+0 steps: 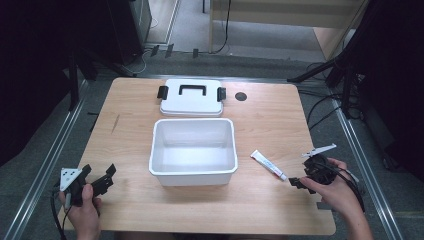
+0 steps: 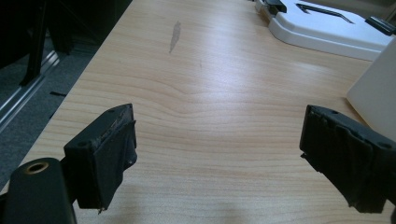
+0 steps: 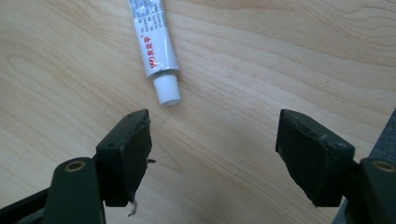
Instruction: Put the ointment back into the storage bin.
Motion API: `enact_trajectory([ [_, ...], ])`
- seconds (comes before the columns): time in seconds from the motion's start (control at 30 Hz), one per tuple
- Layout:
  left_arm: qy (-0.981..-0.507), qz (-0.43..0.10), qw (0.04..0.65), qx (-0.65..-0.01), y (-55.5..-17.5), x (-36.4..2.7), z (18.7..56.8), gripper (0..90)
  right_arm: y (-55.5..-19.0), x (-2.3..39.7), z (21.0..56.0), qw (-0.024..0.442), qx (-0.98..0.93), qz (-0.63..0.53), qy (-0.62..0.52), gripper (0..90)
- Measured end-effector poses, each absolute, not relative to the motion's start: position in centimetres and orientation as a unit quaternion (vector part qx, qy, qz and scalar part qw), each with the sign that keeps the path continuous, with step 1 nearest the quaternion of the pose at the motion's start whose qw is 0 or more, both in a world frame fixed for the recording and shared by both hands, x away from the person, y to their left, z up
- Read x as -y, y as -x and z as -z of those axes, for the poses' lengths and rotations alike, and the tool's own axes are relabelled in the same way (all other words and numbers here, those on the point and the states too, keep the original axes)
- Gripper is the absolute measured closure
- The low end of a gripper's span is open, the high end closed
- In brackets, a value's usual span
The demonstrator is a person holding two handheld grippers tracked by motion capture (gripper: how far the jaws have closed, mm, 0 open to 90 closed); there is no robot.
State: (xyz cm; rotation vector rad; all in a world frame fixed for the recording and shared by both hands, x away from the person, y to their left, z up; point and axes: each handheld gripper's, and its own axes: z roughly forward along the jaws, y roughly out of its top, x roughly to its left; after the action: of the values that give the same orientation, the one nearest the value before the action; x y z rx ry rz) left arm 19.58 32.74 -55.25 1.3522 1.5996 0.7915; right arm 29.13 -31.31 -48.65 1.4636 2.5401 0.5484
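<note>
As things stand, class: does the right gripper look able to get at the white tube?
Probably yes. The right gripper is open just short of the tube, whose cap points toward it, with bare table between.

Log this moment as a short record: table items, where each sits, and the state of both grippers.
table: light wood
box: white bin, open and empty, mid-table
lid: white lid with black handle and clips, lying flat just beyond the bin
tube: white tube, lying flat to the right of the bin, cap toward the right gripper
left gripper: near left corner, jaws open, holding nothing
right gripper: jaws open, just short of the tube's cap, not touching
</note>
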Motion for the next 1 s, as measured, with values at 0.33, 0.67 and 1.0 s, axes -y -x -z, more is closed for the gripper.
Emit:
enact_trajectory([
  [0.33,-0.543,-0.317,0.441,-0.640,-19.5,-32.8,55.3,10.8,-31.1,28.3,47.8,0.053,-0.893,-0.089,-0.438,28.5],
  [0.67,-0.545,-0.312,0.443,-0.639,-19.6,-32.8,55.3,10.6,-32.9,25.9,48.1,0.027,-0.902,-0.056,-0.426,44.5],
  [1.0,-0.548,-0.309,0.445,-0.637,-19.6,-32.9,55.3,10.6,-34.2,23.6,48.3,0.032,-0.915,-0.044,-0.399,52.7],
])
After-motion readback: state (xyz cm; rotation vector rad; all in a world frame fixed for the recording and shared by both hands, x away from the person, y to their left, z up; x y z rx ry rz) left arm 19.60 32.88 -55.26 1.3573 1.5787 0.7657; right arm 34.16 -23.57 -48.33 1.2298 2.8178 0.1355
